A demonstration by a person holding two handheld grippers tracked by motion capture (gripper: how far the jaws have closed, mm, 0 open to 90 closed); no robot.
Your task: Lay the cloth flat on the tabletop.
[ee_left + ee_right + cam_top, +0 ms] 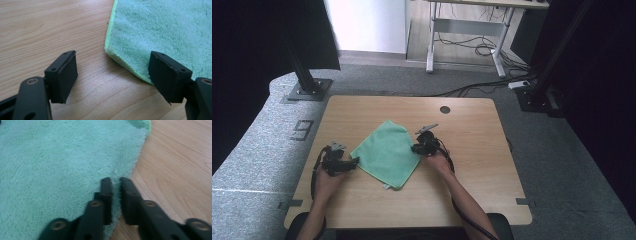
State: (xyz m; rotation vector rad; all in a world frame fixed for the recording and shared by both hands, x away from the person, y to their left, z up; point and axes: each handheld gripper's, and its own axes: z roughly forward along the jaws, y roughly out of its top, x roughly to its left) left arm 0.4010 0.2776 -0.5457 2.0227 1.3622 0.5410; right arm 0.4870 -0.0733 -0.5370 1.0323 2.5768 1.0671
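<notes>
A green microfibre cloth lay flat on the wooden table, turned so its corners pointed like a diamond. The left gripper rested low at the cloth's left corner with its fingers spread wide, the corner between them but not pinched. The right gripper sat at the cloth's right edge, its fingers drawn nearly together on the hem. That bite looked thin, so the edge could slip free on lifting. With the left fingers not yet closed, a pull from the right alone would probably drag and bunch the cloth across the table.
</notes>
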